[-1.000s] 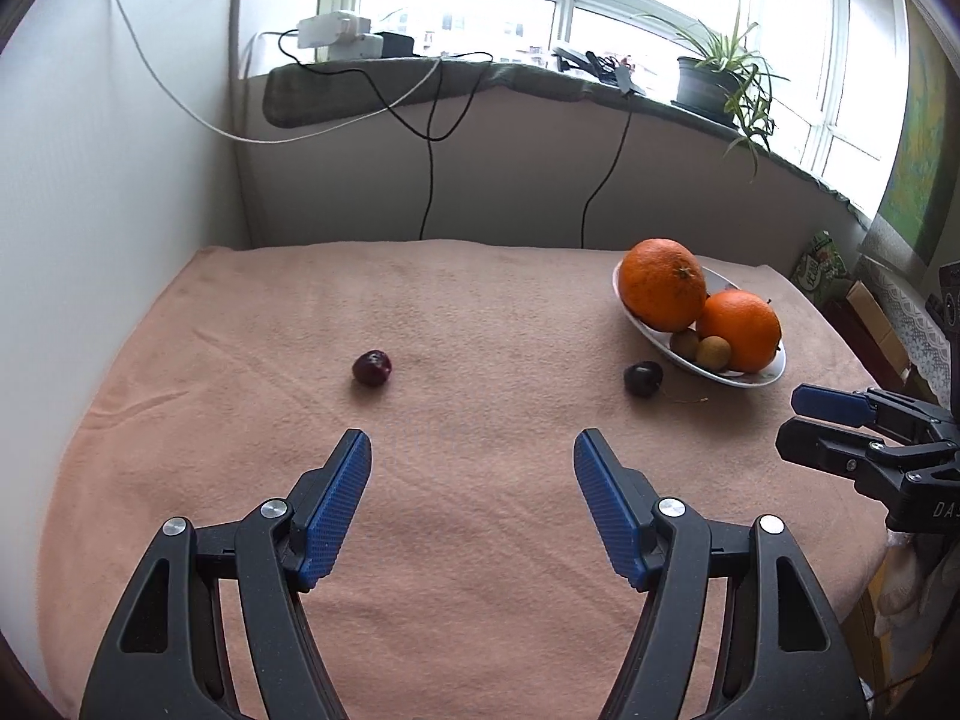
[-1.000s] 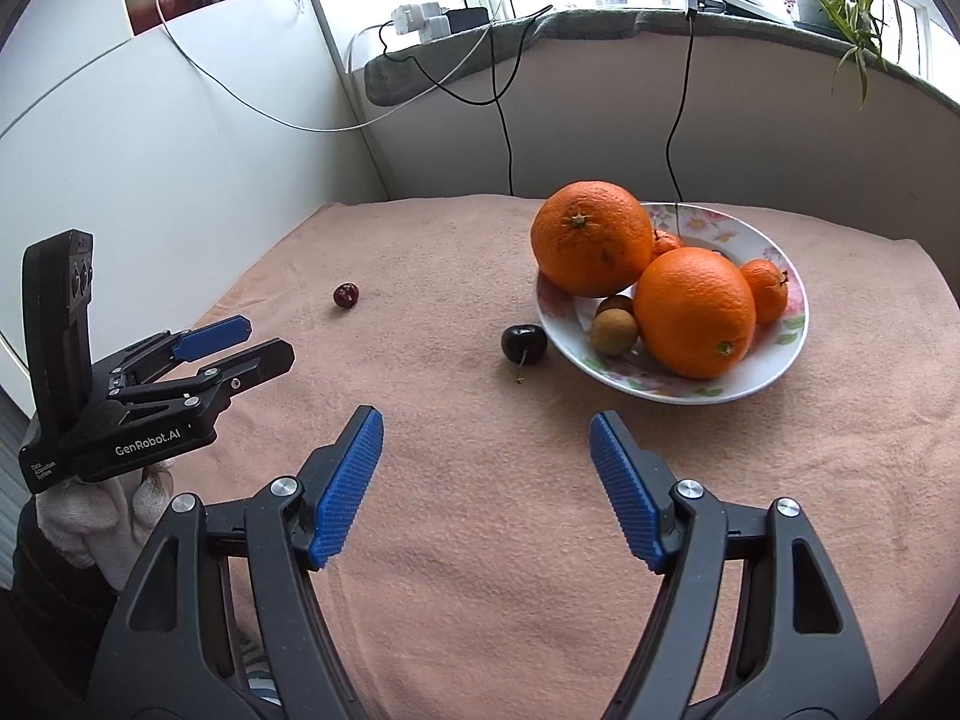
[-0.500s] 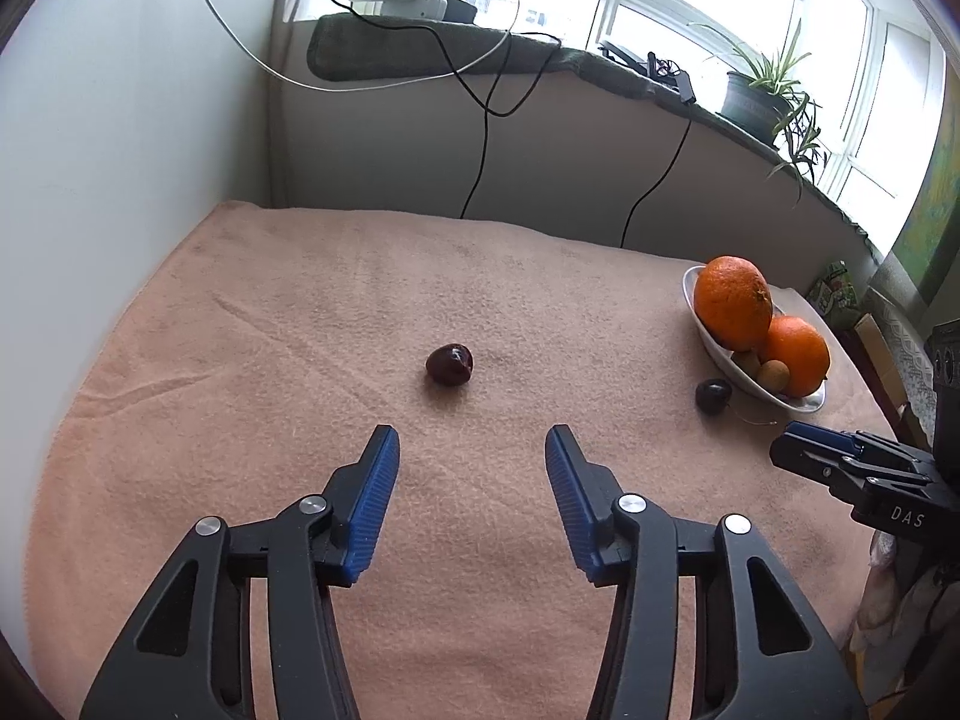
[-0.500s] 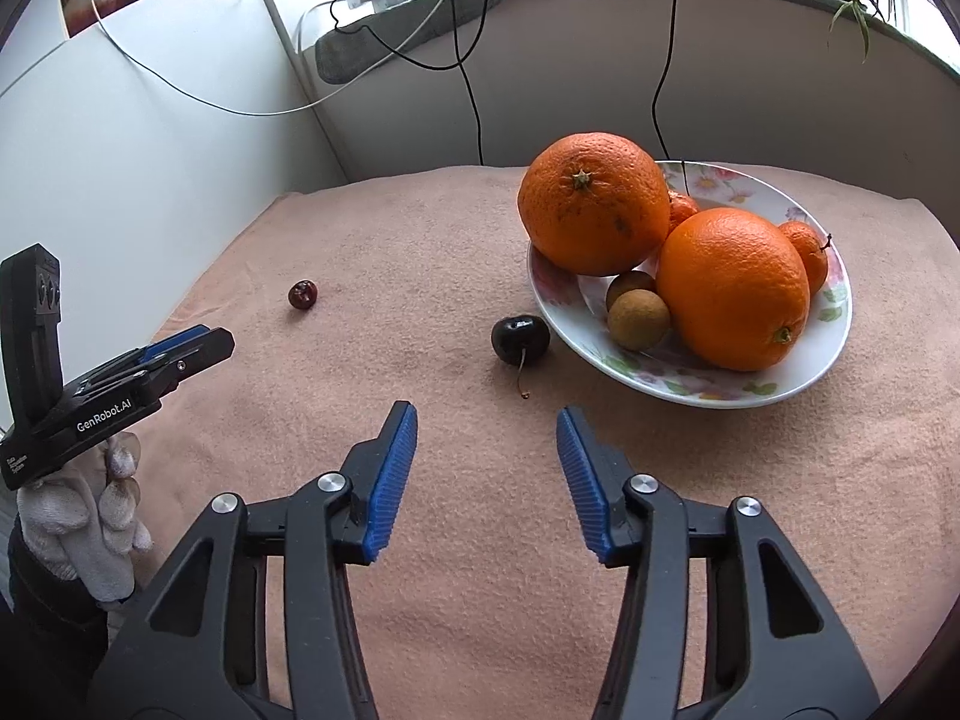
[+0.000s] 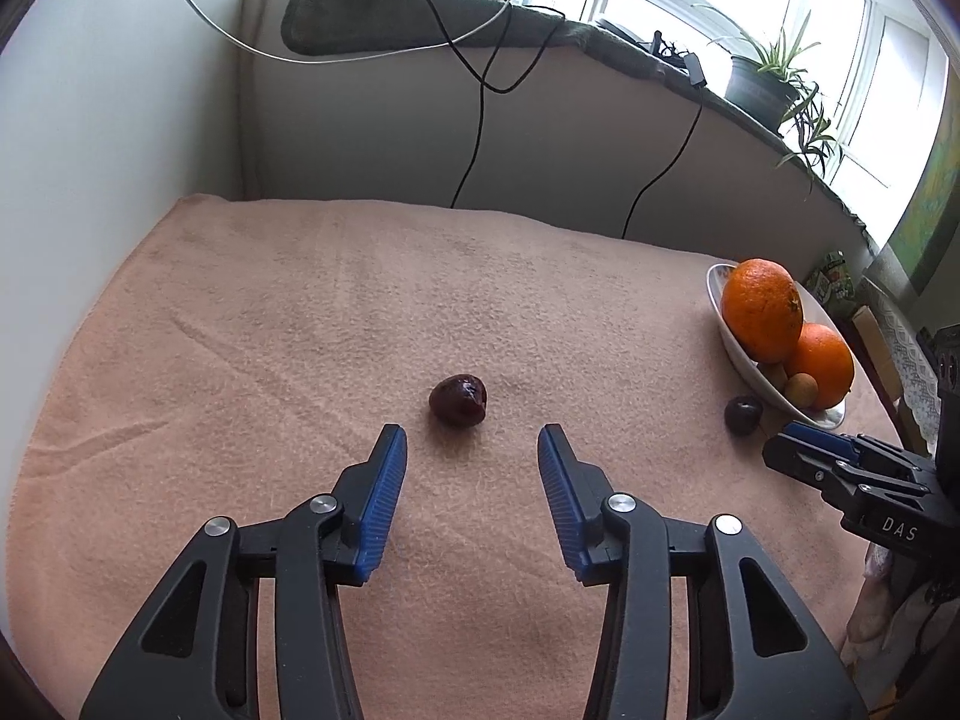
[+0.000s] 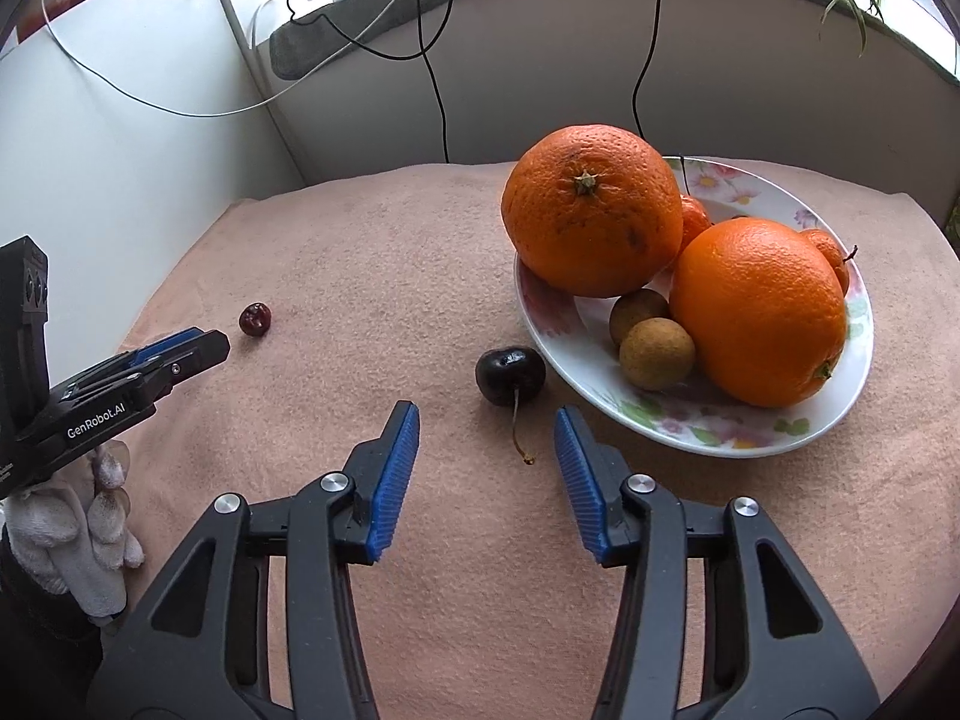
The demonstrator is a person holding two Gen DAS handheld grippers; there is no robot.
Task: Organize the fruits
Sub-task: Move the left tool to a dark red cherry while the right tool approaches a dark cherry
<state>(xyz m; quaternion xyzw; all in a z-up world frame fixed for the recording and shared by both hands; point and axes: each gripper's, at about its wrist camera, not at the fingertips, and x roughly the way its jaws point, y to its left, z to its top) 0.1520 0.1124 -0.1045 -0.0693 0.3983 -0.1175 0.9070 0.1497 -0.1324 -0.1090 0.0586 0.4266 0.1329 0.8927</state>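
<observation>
A dark red cherry point(image 5: 458, 399) lies on the pink towel point(image 5: 300, 330) just ahead of my left gripper point(image 5: 471, 438). Its jaws are closing with nothing between them. A black cherry point(image 6: 510, 375) with a stem lies beside the flowered plate point(image 6: 720, 444), just past my right gripper point(image 6: 486, 414). That gripper is open, and only the stem end reaches between its tips. The plate holds two big oranges point(image 6: 591, 210) point(image 6: 756, 312), two small brown fruits point(image 6: 657, 354) and small tangerines behind them. Each gripper shows at the edge of the other's view.
White walls close the towel's left and far sides, with cables point(image 5: 474, 120) hanging down the far wall. A potted plant point(image 5: 762, 84) stands on the window ledge. A gloved hand point(image 6: 72, 534) holds the left gripper at the towel's near left edge.
Both grippers have narrowed their jaws and moved forward and down, each toward its own cherry. The left one swung left, so the red cherry now sits centred ahead of it.
</observation>
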